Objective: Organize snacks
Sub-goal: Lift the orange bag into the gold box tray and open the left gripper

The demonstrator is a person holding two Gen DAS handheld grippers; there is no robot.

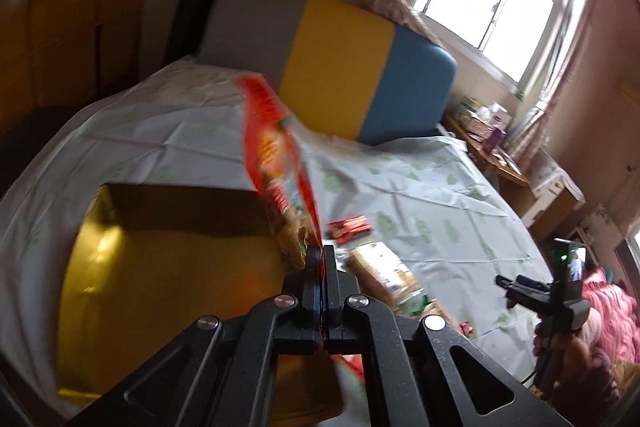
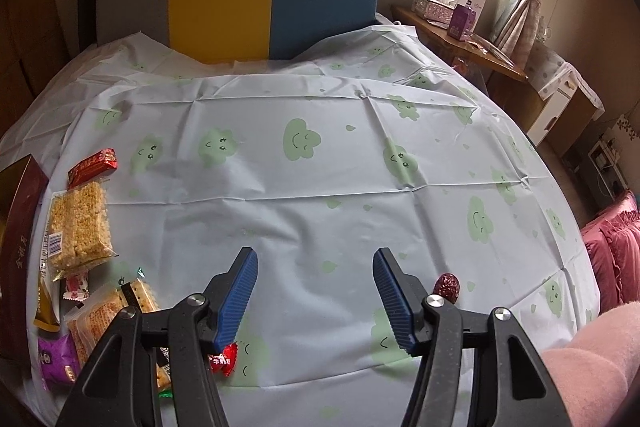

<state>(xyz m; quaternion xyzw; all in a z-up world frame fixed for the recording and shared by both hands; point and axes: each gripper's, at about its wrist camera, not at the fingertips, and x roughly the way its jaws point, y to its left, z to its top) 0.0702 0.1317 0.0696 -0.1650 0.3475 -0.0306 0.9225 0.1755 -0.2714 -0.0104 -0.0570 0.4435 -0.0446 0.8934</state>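
Left claw [image 1: 321,255] pinches red snack bag [image 1: 276,155], lettering blurred.

The red snack bag [image 1: 276,163] in the left gripper [image 1: 321,259] is smeared by motion, its print unreadable; its lower end vanishes behind the shut jaws; the dark gift box [image 2: 18,227] is cut by the right wrist view's left edge; several small packets [image 2: 100,323] lie half hidden behind the right gripper [image 2: 316,291].

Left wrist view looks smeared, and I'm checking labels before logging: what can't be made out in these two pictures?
- Red snack bag in the left gripper: print motion-blurred, left wrist view.
- Gold box: floor partly hidden by bag and gripper.
- Red candy: half covered by a right gripper finger, right wrist view.
- Purple packet: lettering too small.
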